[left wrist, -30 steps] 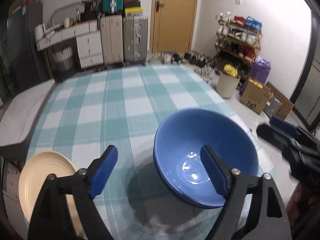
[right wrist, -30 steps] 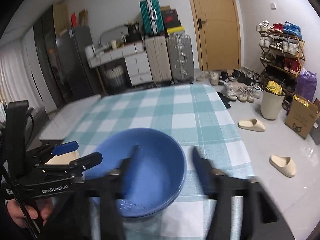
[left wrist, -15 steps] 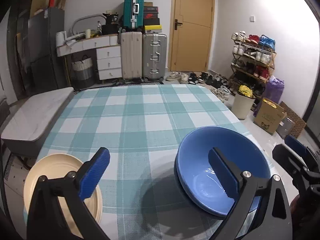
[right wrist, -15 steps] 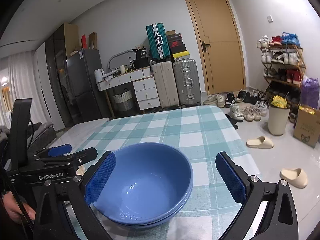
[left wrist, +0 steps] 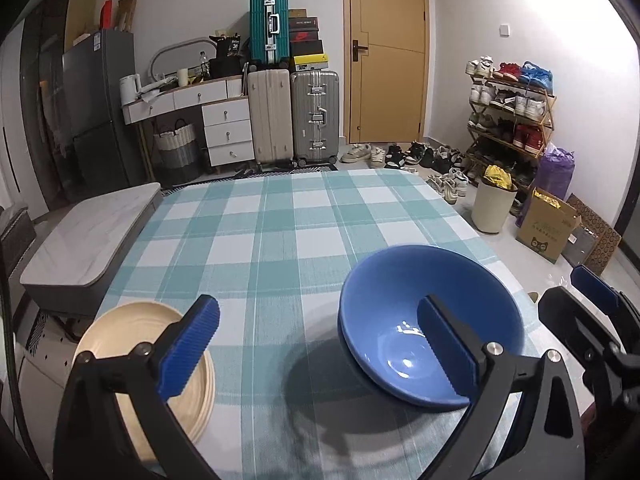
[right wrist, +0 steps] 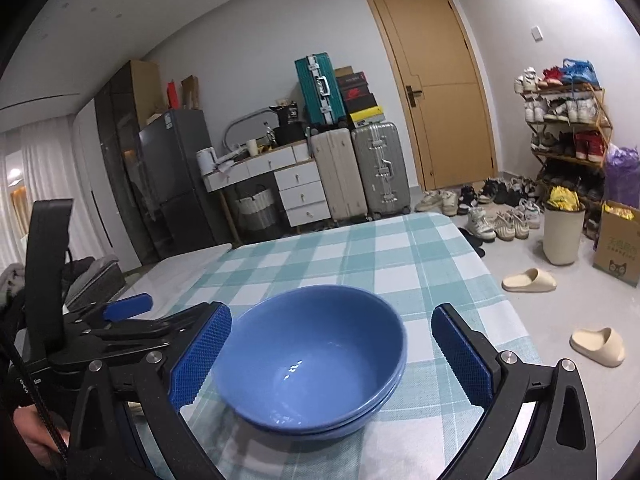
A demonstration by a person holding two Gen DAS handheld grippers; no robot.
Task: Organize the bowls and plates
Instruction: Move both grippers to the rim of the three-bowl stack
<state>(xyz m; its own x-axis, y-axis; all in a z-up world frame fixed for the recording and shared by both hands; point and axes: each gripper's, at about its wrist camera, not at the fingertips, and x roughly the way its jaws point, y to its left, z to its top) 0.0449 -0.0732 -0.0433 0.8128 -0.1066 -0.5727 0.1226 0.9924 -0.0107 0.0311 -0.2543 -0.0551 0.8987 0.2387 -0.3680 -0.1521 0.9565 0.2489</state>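
Observation:
Two blue bowls (left wrist: 424,320) sit nested on the checked tablecloth (left wrist: 280,236) near the table's right front; they also show in the right wrist view (right wrist: 316,356). A stack of cream plates (left wrist: 132,340) lies at the front left corner. My left gripper (left wrist: 320,348) is open and empty above the cloth between plates and bowls. My right gripper (right wrist: 332,356) is open and empty, raised with its fingers either side of the bowls, not touching. The right gripper also shows at the right edge of the left wrist view (left wrist: 592,320), the left one at the left of the right wrist view (right wrist: 120,320).
A grey marble-topped bench (left wrist: 88,240) stands off the table's left side. Suitcases (left wrist: 292,116), a white drawer unit (left wrist: 224,128) and a fridge (left wrist: 100,112) stand behind. A shoe rack (left wrist: 508,120), bin (left wrist: 492,208), cardboard box (left wrist: 548,228) and slippers (right wrist: 596,344) are on the right.
Both grippers have drawn back and up from the bowls, so the views show more of the room. The bowls and plates have not moved.

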